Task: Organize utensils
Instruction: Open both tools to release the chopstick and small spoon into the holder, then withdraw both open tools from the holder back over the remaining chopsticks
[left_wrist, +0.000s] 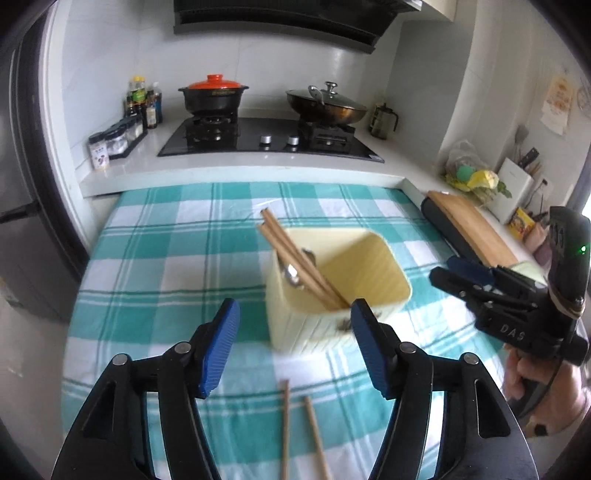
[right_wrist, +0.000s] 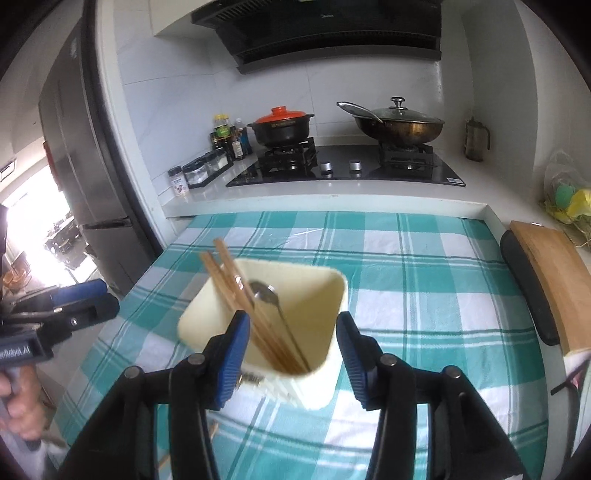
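A pale yellow utensil holder (left_wrist: 373, 273) stands on the checked tablecloth; it also shows in the right wrist view (right_wrist: 325, 295). Inside it lean wooden chopsticks (left_wrist: 295, 254) and a metal spoon (left_wrist: 291, 275), seen too in the right wrist view as chopsticks (right_wrist: 236, 284) and spoon (right_wrist: 267, 293). Two loose chopsticks (left_wrist: 299, 432) lie on the cloth just in front of my left gripper (left_wrist: 291, 321), which is open and empty above them. My right gripper (right_wrist: 291, 332) is open and empty just above the holder's near side; it appears in the left wrist view (left_wrist: 458, 273) at the right.
The teal and white tablecloth (left_wrist: 166, 258) covers the table. Behind it is a white counter with a gas hob (left_wrist: 269, 140), a black pot with orange lid (left_wrist: 214, 96), a lidded wok (left_wrist: 327, 105) and sauce bottles (left_wrist: 142, 103). A wooden board (left_wrist: 469, 229) lies at the right.
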